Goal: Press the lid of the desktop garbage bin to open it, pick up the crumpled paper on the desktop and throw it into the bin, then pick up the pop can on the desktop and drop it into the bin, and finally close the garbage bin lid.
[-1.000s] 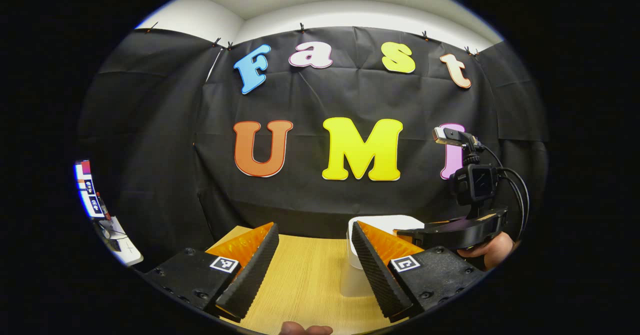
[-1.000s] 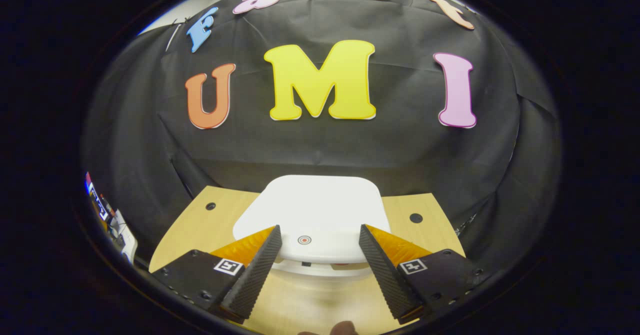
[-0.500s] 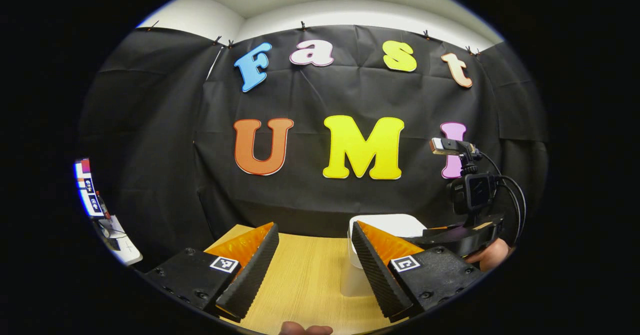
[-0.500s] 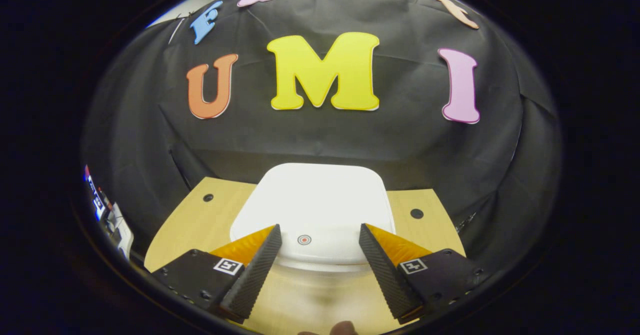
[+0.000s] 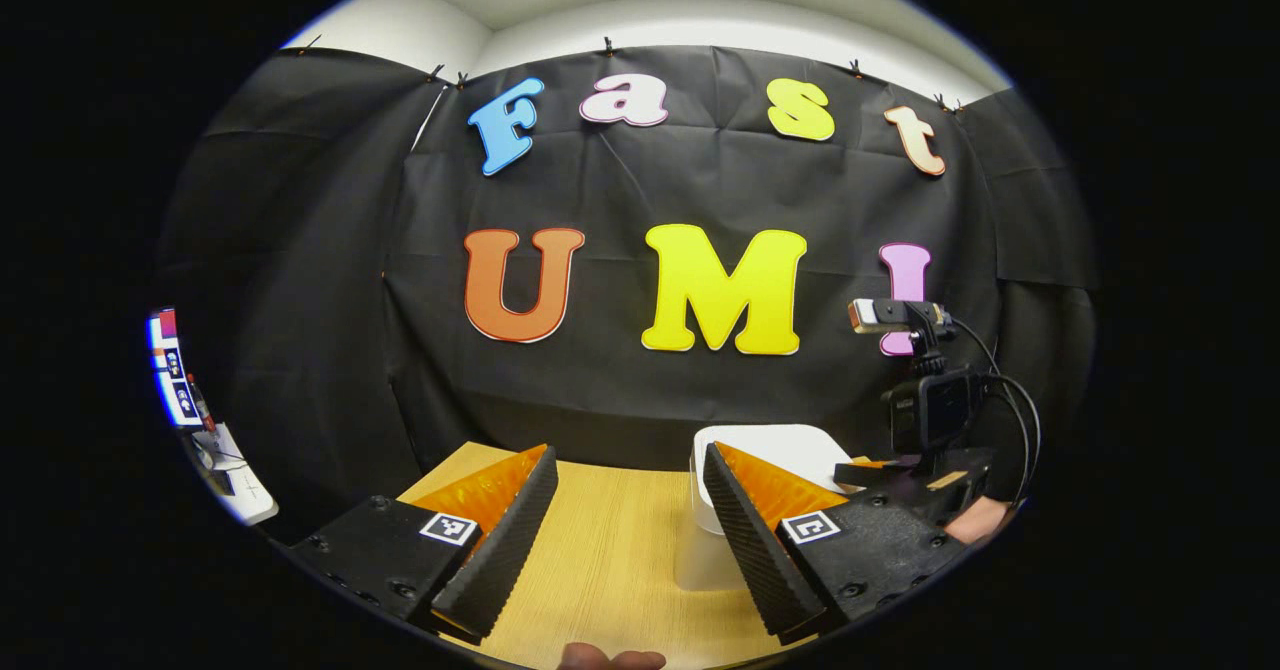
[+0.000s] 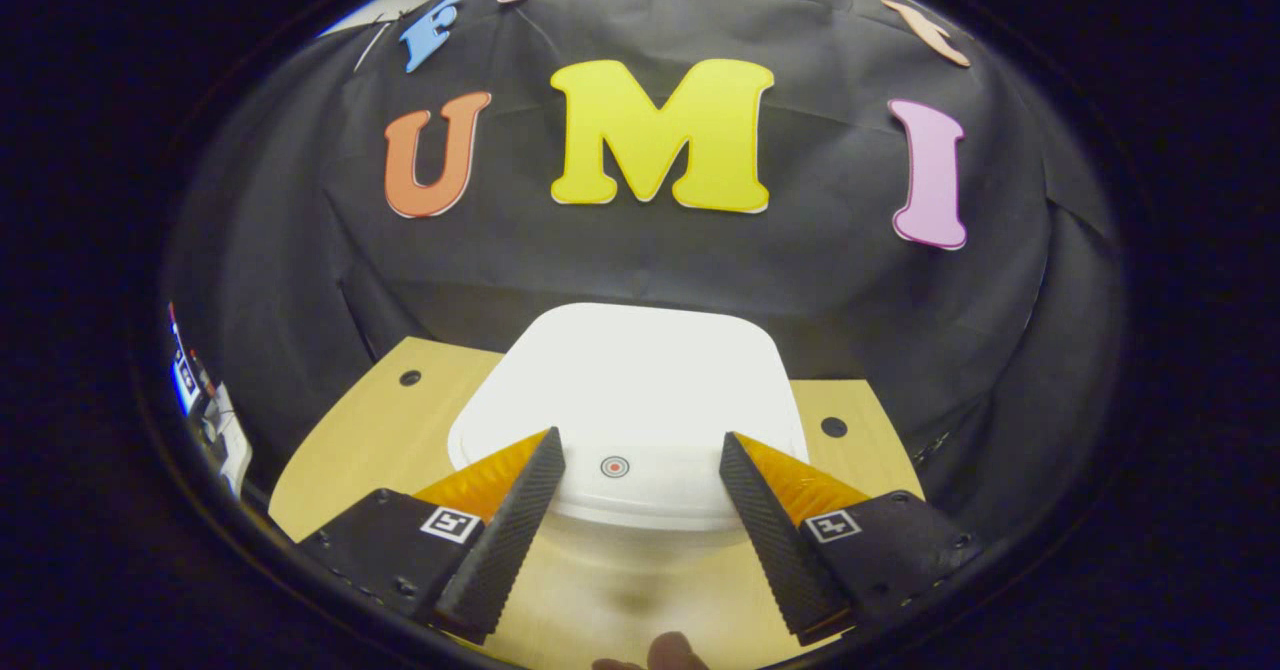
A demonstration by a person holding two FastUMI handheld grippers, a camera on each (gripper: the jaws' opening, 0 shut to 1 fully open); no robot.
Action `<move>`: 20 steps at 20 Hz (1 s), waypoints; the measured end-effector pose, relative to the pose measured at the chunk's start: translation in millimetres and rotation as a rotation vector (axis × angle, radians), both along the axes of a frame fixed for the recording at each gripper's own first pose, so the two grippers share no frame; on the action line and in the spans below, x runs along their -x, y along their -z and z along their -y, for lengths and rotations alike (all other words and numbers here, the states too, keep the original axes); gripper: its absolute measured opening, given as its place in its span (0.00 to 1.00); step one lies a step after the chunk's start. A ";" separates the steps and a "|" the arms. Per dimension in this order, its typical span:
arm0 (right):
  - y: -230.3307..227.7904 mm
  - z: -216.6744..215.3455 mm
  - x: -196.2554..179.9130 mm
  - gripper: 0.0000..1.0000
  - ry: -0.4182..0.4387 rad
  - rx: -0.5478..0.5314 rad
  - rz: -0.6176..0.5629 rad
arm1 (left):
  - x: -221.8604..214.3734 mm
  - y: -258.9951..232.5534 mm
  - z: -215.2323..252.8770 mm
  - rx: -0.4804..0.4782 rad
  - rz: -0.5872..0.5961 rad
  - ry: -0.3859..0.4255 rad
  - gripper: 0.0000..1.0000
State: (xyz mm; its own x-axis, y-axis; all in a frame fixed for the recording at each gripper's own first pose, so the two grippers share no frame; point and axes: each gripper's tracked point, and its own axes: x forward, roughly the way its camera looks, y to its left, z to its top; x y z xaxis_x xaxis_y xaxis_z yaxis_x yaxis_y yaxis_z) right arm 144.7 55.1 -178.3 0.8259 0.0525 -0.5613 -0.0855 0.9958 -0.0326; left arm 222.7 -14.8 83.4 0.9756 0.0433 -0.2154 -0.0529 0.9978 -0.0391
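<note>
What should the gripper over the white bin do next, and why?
Probably ease the right gripper down so a finger presses the lid near its small round mark. The lid lies flat and closed, the gripper is open above its near edge, and nothing can go into the bin until it opens.

Cloth-walled recording booth [image 5: 300, 280], wooden desktop [image 5: 610, 550]

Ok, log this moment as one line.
bin lid: closed | right tongs: open, over lid front | left tongs: open, empty, above table

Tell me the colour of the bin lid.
White, with a small red ring mark near its front edge; the lid shows best in the right gripper view.
</note>
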 end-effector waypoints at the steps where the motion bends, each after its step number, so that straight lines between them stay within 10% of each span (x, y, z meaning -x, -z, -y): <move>1: -1.8 0.2 1.8 1.00 -0.001 0.000 0.013 | 0.8 0.2 1.4 -0.001 0.000 0.006 0.95; 20: -148.0 90.0 63.9 0.96 0.142 0.026 0.485 | -24.6 -44.3 28.2 -0.012 0.105 0.117 0.94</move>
State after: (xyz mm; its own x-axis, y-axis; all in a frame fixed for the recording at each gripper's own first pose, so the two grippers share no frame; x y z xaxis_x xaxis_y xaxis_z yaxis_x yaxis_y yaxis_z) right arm 80.8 -34.9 -30.3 0.9899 -0.0881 -0.1108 0.0818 0.9948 -0.0600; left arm 247.3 -43.0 127.6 0.9912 -0.0699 -0.1123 0.0673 0.9974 -0.0261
